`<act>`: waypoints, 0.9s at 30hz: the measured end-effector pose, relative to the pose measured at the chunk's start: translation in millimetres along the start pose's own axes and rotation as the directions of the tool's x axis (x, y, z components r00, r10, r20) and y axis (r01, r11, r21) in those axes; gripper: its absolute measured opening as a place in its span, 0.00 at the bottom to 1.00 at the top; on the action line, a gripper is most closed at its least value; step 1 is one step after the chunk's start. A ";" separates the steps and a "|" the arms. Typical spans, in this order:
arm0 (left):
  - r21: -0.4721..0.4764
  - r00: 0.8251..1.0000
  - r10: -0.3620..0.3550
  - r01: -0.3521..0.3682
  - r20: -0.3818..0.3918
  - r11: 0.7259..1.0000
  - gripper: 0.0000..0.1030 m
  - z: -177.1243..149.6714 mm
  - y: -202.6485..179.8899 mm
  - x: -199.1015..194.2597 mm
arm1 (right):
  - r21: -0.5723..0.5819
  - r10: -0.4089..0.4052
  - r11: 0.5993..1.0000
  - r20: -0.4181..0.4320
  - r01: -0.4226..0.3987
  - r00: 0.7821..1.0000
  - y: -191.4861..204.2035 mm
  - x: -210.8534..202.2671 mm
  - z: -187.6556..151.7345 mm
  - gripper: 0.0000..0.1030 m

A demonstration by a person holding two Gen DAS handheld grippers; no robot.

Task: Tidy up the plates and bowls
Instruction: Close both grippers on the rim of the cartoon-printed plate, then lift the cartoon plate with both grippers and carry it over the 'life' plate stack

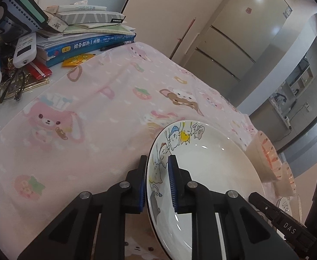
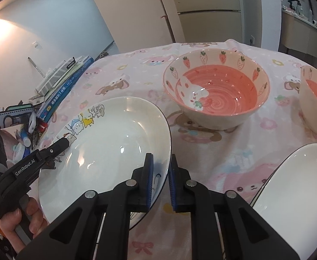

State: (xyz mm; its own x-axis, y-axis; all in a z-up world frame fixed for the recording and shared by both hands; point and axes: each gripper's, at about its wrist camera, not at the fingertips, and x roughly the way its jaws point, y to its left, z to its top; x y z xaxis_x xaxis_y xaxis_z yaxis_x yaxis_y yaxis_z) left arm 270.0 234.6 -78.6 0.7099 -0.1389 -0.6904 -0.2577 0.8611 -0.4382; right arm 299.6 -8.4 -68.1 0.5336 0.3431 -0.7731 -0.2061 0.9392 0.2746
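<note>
A white plate with cartoon cats (image 1: 212,162) lies on the pink cartoon tablecloth (image 1: 93,119). My left gripper (image 1: 157,173) is shut on its rim beside the drawings, one blue pad under the plate and one on top. My right gripper (image 2: 161,173) is shut on the opposite rim of the same plate (image 2: 106,140). The left gripper (image 2: 65,141), held by a hand (image 2: 28,214), shows at the plate's far-left edge. Behind the plate stands a pink strawberry bowl (image 2: 216,91), with a second one (image 2: 316,101) to its right.
Another white plate with handwriting (image 2: 299,195) lies at the lower right. A stack of books (image 1: 89,32), a remote (image 1: 25,49), glasses (image 1: 11,86) and small clutter crowd the table's left end. A fridge (image 1: 245,32) stands beyond the table.
</note>
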 end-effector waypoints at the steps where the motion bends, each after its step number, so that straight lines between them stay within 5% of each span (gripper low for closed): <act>1: 0.004 1.000 0.005 -0.005 -0.001 1.000 0.19 -0.2 -0.9 0.0 | 0.000 -0.003 1.000 -0.002 0.003 1.000 0.5 1.7 -0.6 0.13; 16: 0.018 0.999 0.025 -0.025 -0.032 1.000 0.20 -2.6 -1.1 5.2 | -0.041 -0.035 0.999 -0.008 0.035 0.999 6.9 10.9 -4.8 0.20; 20: 0.031 0.999 0.025 -0.024 -0.034 0.999 0.21 -2.8 -3.2 6.0 | -0.048 -0.019 0.999 -0.007 0.019 1.000 9.4 13.7 -7.8 0.29; 27: 0.044 0.999 0.047 -0.046 -0.025 0.998 0.20 -1.8 -3.6 5.2 | -0.030 -0.014 0.999 0.010 0.014 1.000 6.5 12.0 -9.3 0.21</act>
State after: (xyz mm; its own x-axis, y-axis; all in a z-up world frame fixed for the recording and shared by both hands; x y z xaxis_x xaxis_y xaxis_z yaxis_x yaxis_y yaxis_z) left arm 273.4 229.9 -81.7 0.6803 -0.1108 -0.7245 -0.2608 0.8872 -0.3806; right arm 297.0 1.7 -80.9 0.5443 0.3298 -0.7713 -0.2229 0.9433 0.2461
